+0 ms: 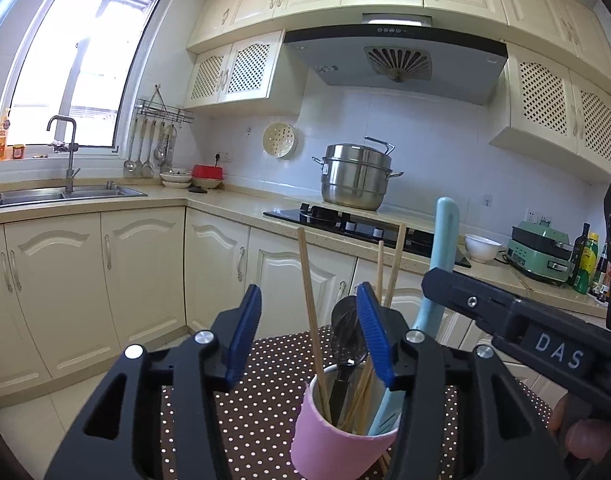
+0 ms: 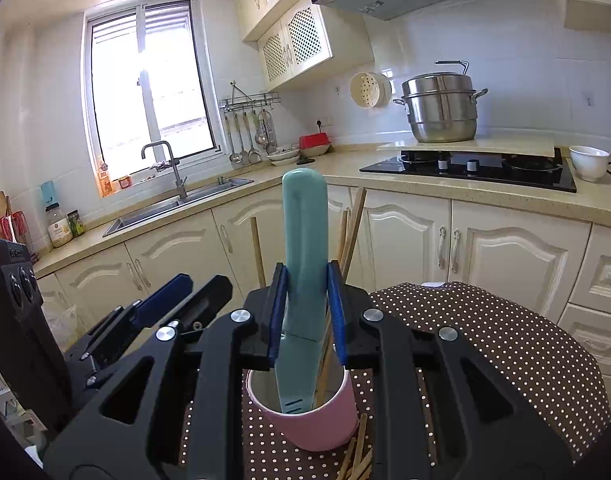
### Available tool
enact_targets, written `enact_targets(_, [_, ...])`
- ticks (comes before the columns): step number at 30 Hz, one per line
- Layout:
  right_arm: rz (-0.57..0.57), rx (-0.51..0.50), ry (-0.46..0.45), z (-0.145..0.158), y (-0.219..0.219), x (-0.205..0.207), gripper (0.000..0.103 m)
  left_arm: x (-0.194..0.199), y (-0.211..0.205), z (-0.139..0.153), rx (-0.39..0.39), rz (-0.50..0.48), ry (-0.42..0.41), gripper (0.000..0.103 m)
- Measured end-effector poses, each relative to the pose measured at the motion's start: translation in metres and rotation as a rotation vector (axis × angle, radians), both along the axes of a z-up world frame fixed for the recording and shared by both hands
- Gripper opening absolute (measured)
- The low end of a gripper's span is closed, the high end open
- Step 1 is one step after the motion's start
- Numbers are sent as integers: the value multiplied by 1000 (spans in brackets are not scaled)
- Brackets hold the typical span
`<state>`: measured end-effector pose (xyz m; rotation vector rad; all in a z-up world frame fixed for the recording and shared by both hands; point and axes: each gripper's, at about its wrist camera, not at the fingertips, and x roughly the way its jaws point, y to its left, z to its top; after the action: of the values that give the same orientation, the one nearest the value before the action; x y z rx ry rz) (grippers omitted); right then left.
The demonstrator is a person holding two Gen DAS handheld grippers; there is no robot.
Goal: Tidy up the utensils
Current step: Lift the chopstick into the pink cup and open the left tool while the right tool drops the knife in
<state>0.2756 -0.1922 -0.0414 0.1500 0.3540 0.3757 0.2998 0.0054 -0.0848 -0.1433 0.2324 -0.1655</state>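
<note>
I am placing a teal knife (image 2: 304, 280) into the pink cup (image 2: 317, 424). My right gripper (image 2: 305, 320) pinches the handle, blade tip already inside the cup. My left gripper (image 1: 305, 340) stands spread, nothing pressed between its pads; a chopstick (image 1: 311, 320) and a black spoon (image 1: 345, 332) rise from the cup within its gap. Judgement: the next move calls for lowering the knife until it seats, then releasing without tipping the cup. Loose chopsticks (image 2: 355, 456) lie beside the cup's base, not yet sorted. The cup stands on a brown dotted cloth (image 2: 485, 340). Kitchen beyond: cream cabinets, sink (image 2: 177, 204), stove (image 2: 473, 166), steel pot (image 2: 441, 108).
</note>
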Motion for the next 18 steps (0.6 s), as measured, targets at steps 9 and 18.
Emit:
enact_targets(9, [12,-35,41,-13,8,-1,21,-6,14,-5,36,33,87,51])
enact_targets(18, [37,-74,133,-38,17,8,21,-12,20,-12,57,41,143,52])
